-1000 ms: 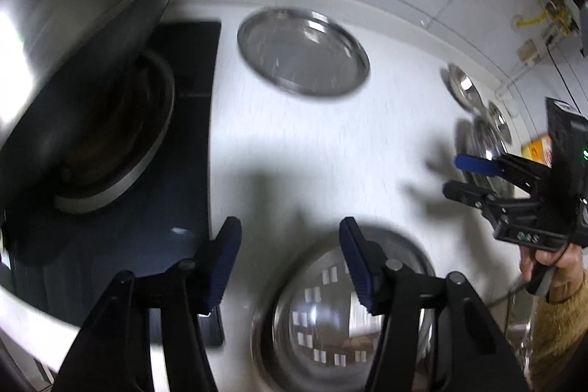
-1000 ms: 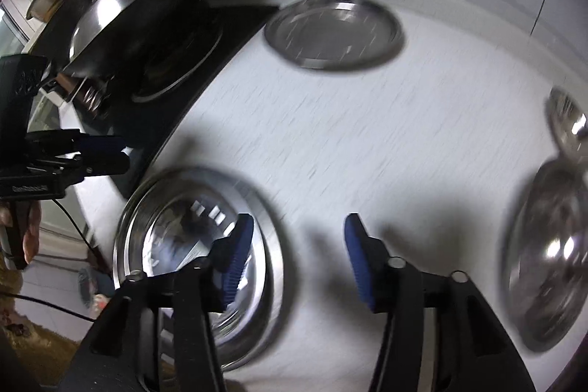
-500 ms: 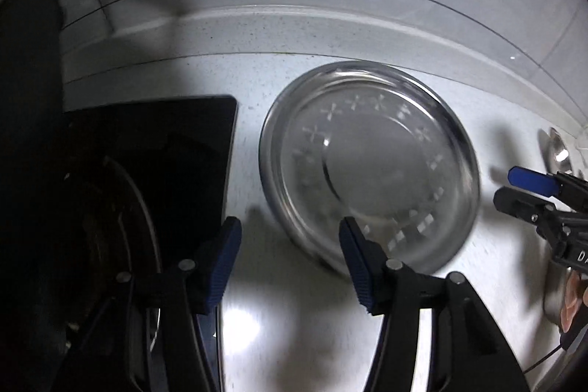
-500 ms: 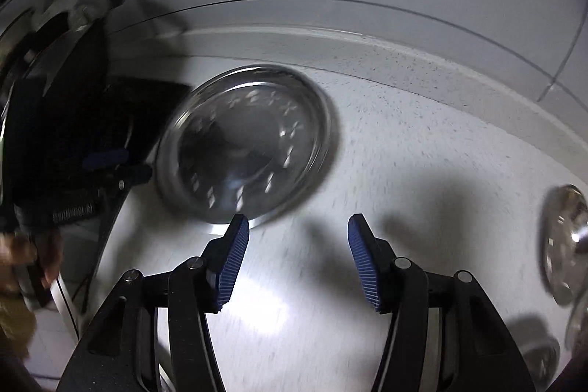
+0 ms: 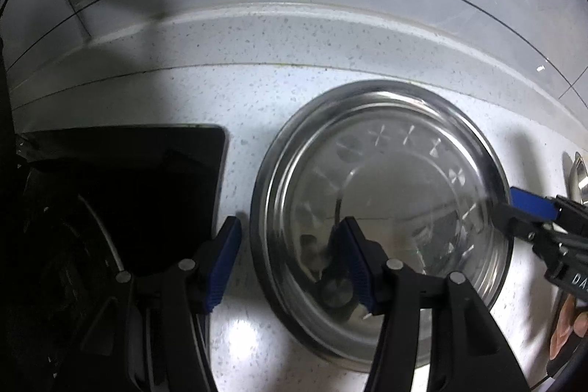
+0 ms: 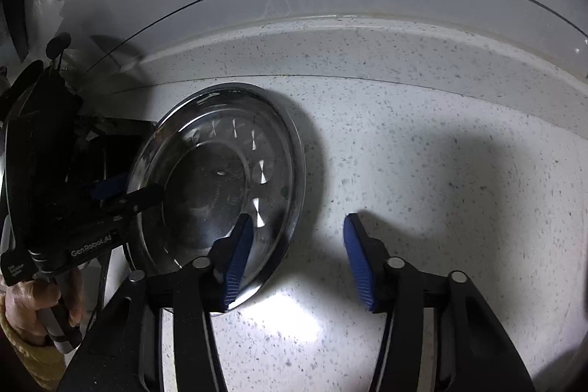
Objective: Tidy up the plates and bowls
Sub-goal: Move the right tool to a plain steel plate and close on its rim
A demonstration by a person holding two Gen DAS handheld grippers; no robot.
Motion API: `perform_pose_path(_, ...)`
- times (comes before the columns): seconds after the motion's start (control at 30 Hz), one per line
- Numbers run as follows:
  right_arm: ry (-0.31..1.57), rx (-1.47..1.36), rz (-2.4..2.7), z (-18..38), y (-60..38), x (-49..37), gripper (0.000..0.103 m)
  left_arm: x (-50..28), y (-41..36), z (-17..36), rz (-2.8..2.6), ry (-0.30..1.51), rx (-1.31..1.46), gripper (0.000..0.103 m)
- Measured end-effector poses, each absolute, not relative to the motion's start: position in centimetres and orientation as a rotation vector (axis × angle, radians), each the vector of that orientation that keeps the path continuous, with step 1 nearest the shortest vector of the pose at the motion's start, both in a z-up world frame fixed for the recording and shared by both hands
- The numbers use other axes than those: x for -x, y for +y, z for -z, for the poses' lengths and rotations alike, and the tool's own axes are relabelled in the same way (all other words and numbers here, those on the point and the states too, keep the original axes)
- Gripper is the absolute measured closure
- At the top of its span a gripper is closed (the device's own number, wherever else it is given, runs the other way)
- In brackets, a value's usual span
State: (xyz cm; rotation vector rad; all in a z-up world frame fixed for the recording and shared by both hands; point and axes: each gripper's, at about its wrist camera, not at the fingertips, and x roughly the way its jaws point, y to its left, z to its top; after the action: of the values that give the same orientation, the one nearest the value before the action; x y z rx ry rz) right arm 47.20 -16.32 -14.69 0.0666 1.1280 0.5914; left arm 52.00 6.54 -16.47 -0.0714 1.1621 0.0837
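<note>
Approach step | round stainless-steel plate (image 5: pixel 382 226) lies flat on speckled white countertop (image 6: pixel 422 142), beside black cooktop (image 5: pixel 121 193) | left gripper (image 5: pixel 294 267) and right gripper (image 6: pixel 297 259) both spread, straddling opposite rims, pinching nothing | next, you probably close on the rims and lift level.

Black left claw (image 5: pixel 290 259) and right claw (image 6: pixel 296 259), blue ribbed pads.

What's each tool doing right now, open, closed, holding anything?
Left tool: open, holding nothing, straddling the left rim of the plate.
Right tool: open, holding nothing, straddling the plate's right rim.
</note>
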Motion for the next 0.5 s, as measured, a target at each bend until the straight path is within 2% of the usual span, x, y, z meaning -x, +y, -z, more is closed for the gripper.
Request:
perform_pose_path(0.07, 1.117, -0.05, -0.597, 14.8, -16.2, -47.1, 0.066, -51.8, 6.7, 16.4, -0.058, 1.146, 0.107, 0.051)
perform_pose_path(0.13, 1.116, -0.037, -0.603, 14.9, -15.6, -47.3, 0.076, -50.8, 6.5, 16.0, -0.035, 1.141, 0.133, 0.052)
perform_pose_path(0.2, 1.118, -0.026, -0.617, 15.0, -15.5, -47.2, 0.083, -50.6, 6.0, 15.9, -0.025, 1.136, 0.128, 0.059)
perform_pose_path(0.23, 1.119, -0.014, -0.617, 15.1, -15.4, -47.0, 0.088, -50.4, 6.0, 15.9, -0.04, 1.131, 0.118, 0.072)
perform_pose_path(0.27, 1.114, 0.004, -0.603, 15.0, -15.5, -46.9, 0.088, -50.3, 6.1, 15.8, -0.051, 1.128, 0.116, 0.085)
perform_pose_path(0.3, 1.115, 0.006, -0.598, 15.0, -15.8, -46.8, 0.088, -50.2, 6.3, 15.9, -0.047, 1.13, 0.135, 0.089)
perform_pose_path(0.5, 1.123, 0.001, -0.549, 14.9, -18.4, -46.0, 0.09, -48.9, 5.4, 15.9, 0.028, 1.147, 0.172, 0.092)
